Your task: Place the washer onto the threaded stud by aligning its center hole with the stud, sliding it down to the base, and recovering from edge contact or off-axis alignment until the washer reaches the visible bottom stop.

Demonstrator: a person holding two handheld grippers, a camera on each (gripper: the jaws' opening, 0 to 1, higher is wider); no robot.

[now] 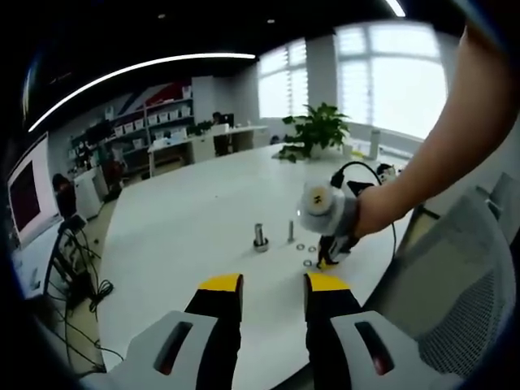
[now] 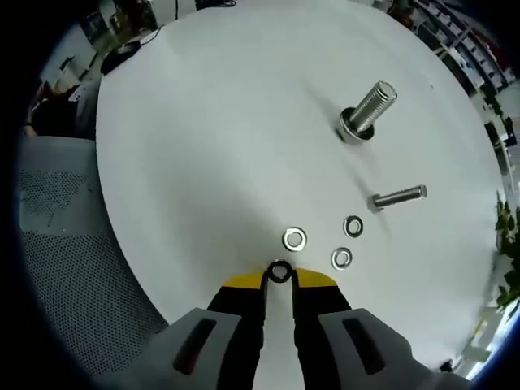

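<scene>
A dark washer is pinched edge-on between the yellow tips of my right gripper, low over the white table. Three loose washers lie just beyond it. Farther off stands a thick threaded stud with a ring at its base, and a thinner stud stands nearer. In the left gripper view, my left gripper is open and empty, well back from both studs. The right gripper, held by a person's hand, hovers over the washers.
The round white table has a mesh office chair at its near edge. A potted plant and a bottle stand at the far side. Cables and desks sit to the left.
</scene>
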